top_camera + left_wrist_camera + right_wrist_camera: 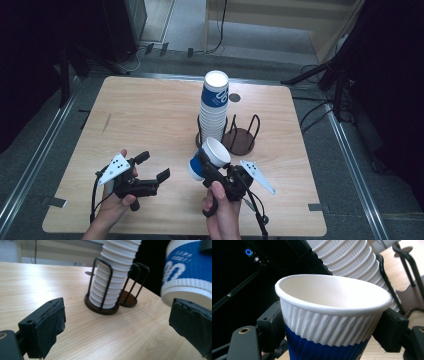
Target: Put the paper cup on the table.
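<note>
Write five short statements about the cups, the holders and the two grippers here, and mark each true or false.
1. The right gripper is shut on a blue-and-white paper cup. True.
2. The left gripper grips a cup. False: its jaws stand open with nothing between them.
3. The stack of cups stands in a round wire holder. True.
4. The second holder beside it is full of cups. False: it is empty.
5. The held cup is upright on the table. False: it is tilted, lifted in the jaws.

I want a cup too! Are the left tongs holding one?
No, the left tongs stand open with nothing between them; the right tongs grip the single cup.
</note>
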Demonstrator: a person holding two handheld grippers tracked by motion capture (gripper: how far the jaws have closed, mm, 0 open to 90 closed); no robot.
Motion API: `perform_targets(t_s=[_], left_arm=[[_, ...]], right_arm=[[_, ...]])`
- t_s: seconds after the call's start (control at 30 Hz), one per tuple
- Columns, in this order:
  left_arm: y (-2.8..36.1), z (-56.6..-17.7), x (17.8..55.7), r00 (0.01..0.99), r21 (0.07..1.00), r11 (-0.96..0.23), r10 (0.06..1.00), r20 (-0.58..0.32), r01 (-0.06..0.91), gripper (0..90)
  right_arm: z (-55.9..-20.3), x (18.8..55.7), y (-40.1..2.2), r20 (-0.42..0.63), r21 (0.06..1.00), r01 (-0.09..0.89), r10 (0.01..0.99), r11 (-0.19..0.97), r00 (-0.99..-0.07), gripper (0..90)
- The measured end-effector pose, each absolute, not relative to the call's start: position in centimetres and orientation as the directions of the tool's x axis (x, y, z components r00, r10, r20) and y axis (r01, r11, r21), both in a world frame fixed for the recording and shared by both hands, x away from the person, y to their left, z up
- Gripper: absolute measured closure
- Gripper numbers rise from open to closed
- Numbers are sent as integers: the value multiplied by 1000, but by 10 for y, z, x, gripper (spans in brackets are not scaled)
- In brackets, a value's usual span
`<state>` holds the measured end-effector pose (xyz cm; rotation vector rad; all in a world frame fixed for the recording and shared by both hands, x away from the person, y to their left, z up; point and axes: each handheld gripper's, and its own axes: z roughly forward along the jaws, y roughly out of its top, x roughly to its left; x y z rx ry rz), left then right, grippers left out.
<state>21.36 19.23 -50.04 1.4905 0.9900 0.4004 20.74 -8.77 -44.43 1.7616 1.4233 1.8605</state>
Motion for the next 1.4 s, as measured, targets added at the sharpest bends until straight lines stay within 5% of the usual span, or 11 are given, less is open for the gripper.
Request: perform_targets(t_s=[0.63, 1.4], left_arm=[[231, -520, 226, 445, 930, 88, 859, -253, 357, 14], [283, -529, 226, 292, 930, 97, 933, -209, 356, 14]], right_arm=[[-444, 209, -94, 485, 848, 365, 841, -385, -240, 215], [-457, 215, -124, 219, 952, 235, 972, -195, -82, 213]])
